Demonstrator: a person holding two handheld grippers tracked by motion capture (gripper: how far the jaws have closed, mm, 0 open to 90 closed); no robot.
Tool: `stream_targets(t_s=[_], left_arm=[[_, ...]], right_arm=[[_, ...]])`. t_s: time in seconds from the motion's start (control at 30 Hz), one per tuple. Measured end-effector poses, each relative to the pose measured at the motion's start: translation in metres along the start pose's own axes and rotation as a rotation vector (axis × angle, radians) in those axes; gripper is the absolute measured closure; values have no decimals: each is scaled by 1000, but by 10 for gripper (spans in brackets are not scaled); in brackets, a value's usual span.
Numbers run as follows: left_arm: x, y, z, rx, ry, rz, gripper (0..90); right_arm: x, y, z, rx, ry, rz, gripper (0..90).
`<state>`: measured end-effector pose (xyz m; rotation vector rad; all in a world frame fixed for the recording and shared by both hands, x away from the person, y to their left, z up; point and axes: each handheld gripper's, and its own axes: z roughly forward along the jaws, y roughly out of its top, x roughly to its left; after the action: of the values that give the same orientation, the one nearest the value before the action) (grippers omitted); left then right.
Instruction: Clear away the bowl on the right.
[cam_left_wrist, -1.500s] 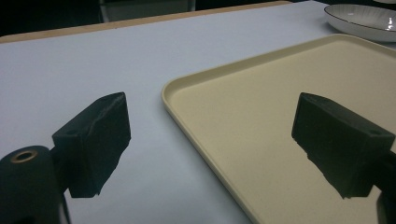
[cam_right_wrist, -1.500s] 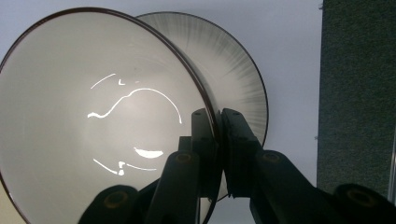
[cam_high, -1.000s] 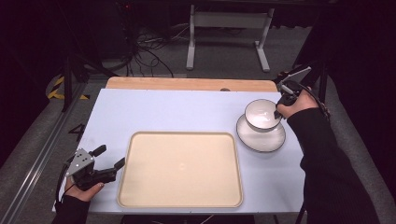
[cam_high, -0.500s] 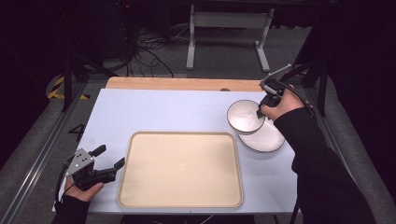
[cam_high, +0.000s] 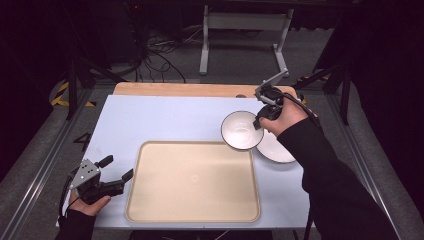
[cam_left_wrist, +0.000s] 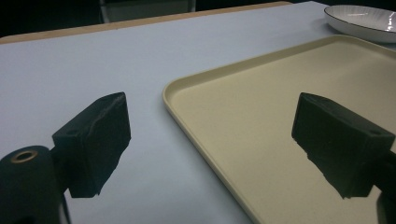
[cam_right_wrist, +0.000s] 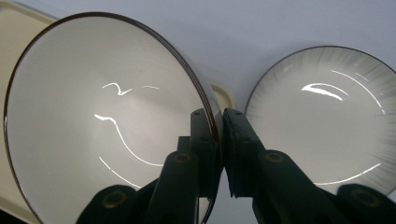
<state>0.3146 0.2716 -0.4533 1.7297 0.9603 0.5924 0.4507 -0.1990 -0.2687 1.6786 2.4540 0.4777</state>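
- While the bowl (cam_high: 242, 130) hangs in the air, tilted with its opening toward the camera, the right hand-held gripper (cam_high: 258, 121) has its jaws pinched on the bowl's rim; the right gripper view shows one jaw inside the wall and one outside, with the bowl (cam_right_wrist: 107, 116) clamped between them.
- Judging by that grip and height, the lift is done: the bowl is clear of the plate (cam_high: 275, 148), which lies flat on the desk (cam_high: 150, 120) just right of the tray's far right corner.
- In the high view the bowl sits over the far right corner of the tray (cam_high: 192, 182), partly above the tray's rim and partly above the bare desk, with its right edge overlapping the plate as seen from above.
- What seems left: carrying the bowl further over the tray, levelling it, setting it down on the tray floor and letting go. The plate may follow, though that is only a guess.
- The left hand-held gripper (cam_high: 116, 170) rests at the near left of the desk beside the tray's left rim, its jaws spread wide and holding nothing; the left gripper view shows the tray (cam_left_wrist: 280, 121) edge between them.
- The tray itself carries nothing so far.
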Motion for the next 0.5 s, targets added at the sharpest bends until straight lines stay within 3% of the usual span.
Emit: stream_targets(t_s=[0.5], left_arm=[[0,0,0,-2,0,0,126]], right_arm=[[55,-2,-5,-2,97,-175,829]])
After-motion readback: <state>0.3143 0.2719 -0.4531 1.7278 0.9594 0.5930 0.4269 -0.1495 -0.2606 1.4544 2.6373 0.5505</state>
